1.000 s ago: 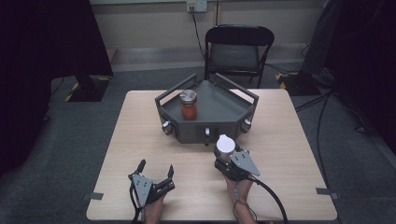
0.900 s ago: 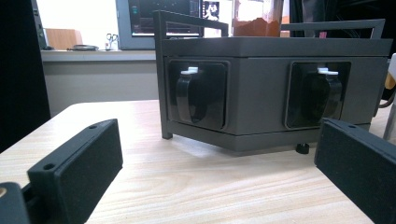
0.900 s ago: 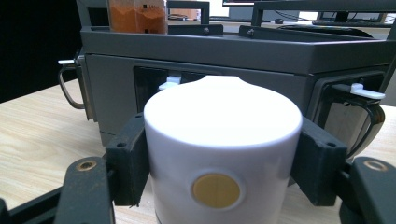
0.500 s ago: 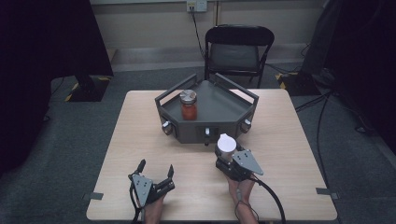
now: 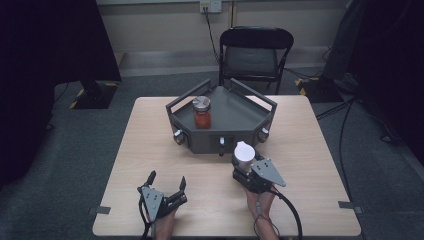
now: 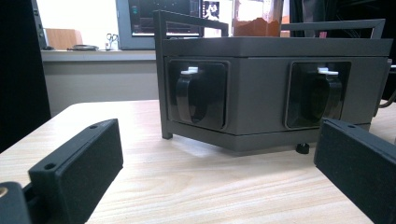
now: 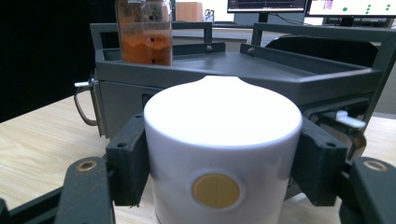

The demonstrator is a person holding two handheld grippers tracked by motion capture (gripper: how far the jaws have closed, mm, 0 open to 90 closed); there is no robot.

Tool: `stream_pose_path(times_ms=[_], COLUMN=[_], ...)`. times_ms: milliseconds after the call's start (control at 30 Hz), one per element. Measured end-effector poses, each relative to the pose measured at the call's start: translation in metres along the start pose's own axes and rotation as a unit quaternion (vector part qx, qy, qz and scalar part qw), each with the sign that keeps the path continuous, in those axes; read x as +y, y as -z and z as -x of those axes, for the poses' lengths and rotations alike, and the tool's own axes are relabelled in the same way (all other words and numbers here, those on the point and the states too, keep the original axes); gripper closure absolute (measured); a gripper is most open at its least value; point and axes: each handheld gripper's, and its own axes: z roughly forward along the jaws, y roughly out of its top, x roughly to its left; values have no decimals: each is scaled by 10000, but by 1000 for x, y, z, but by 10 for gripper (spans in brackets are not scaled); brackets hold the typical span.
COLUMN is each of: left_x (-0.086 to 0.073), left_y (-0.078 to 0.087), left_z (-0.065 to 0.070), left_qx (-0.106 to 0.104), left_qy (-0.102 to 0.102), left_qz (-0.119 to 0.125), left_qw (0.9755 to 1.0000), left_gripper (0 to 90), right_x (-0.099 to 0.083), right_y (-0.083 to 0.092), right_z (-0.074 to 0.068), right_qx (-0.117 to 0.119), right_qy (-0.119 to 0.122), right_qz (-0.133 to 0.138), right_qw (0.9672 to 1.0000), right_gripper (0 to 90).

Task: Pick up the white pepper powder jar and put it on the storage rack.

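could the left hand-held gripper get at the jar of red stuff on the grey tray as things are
Probably yes. The left hand-held gripper is open and empty, with bare table ahead. The jar stands alone on the tray, though the tray's raised rail means coming in from above.

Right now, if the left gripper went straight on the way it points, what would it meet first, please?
Probably the front wall of the grey tray stand: the open left gripper faces it across bare table, though depth is hard to judge.
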Motion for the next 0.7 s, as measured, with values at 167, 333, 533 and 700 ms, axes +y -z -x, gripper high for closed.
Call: stream_pose_path(times_ms=[167, 333, 533, 700], left_x=[0, 0, 0, 0], left_y=[0, 0, 0, 0], left_z=[0, 0, 0, 0], left_qx=[0, 0, 1, 2], left_qy=[0, 0, 1, 0], left_qz=[1, 0, 0, 0], left_qw=[10000, 10000, 10000, 10000], left_gripper=[6, 6, 6, 6], right_x=[5, 13, 20, 25], right_y=[3, 5, 5, 5], right_z=[2, 2, 3, 2], right_qx=[45, 89, 136, 159], right_qy=[-8, 75, 104, 210], right_qz=[109, 120, 51, 49], right_qw=[9999, 9999, 9998, 9996], right_gripper=[304, 304, 304, 304])
